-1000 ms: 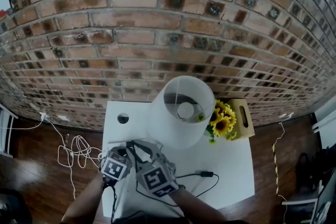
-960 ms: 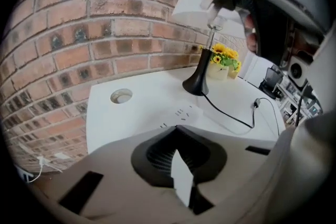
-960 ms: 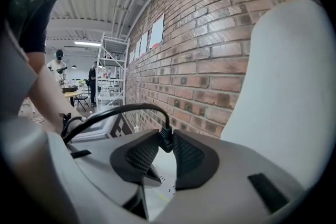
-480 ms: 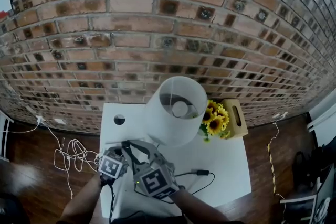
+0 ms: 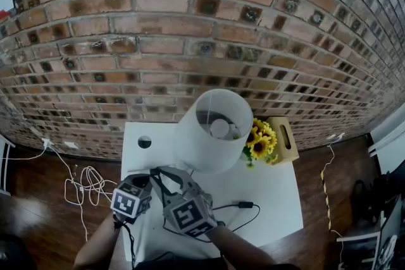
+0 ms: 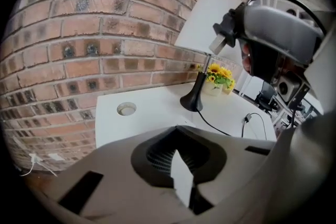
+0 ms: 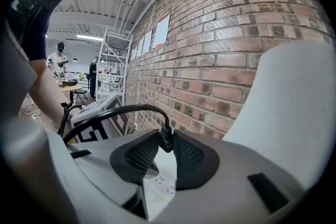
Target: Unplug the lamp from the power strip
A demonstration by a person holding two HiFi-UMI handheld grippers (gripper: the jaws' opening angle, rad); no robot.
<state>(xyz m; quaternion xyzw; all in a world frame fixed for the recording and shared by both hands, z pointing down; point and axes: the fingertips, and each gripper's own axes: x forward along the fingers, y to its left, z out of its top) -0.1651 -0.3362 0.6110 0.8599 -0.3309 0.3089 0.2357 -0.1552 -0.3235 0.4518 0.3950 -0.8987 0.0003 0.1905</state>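
Right up close, the left gripper (image 6: pixel 181 162) has its jaws clamped on a flat white piece, which I take for the power strip (image 6: pixel 182 182). That's the anchor hand, holding the strip so it can't follow the pull. Just beside it, the right gripper (image 7: pixel 164 145) pinches the black plug (image 7: pixel 166 139) at the very tips of its pads, with the strip's slotted white face showing in the gap below. Grabbing the plug body rather than the cord (image 7: pixel 127 107) makes sense: the cord arcs off loosely to the side, carrying no strain. Whether the prongs are out of the socket, no view tells me, so I'd call the unplugging under way, not confirmed. Further out, the cord trails across the white table (image 5: pixel 278 190), through a small black block (image 5: pixel 244 204), likely a switch, toward the lamp (image 5: pixel 199 145), which stands mid-table with its base clear of both hands. Sunflowers (image 5: pixel 261 145) sit just beside the lamp, and the brick wall (image 5: pixel 190 41) closes it off behind.
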